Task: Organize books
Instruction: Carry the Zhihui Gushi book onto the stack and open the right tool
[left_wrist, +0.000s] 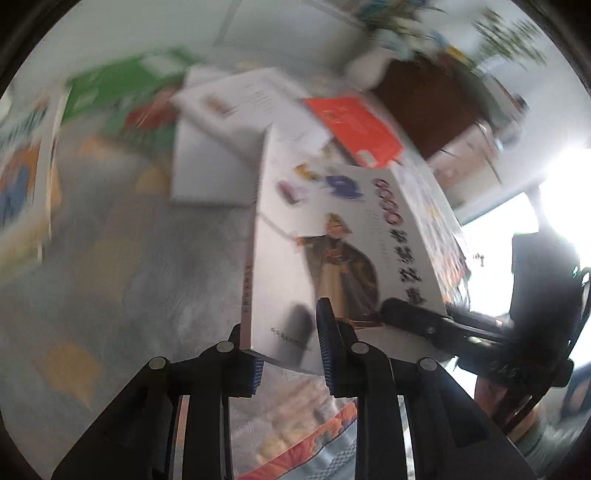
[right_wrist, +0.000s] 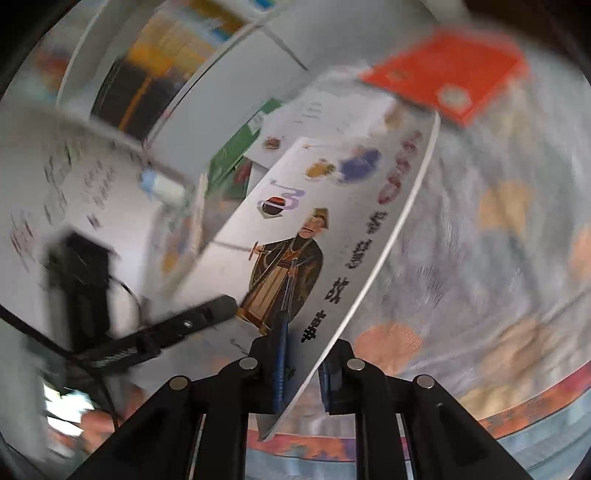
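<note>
Above the patterned grey cloth, both down-tilted claws, left and right, clamped on the white book.

White illustrated book tilted, lifted above scattered books.

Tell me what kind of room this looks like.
Probably a bedroom or child's room: books, such as an orange book, lie scattered on a patterned quilt, with a potted plant and a shelf of books behind. The blur leaves it uncertain.
</note>
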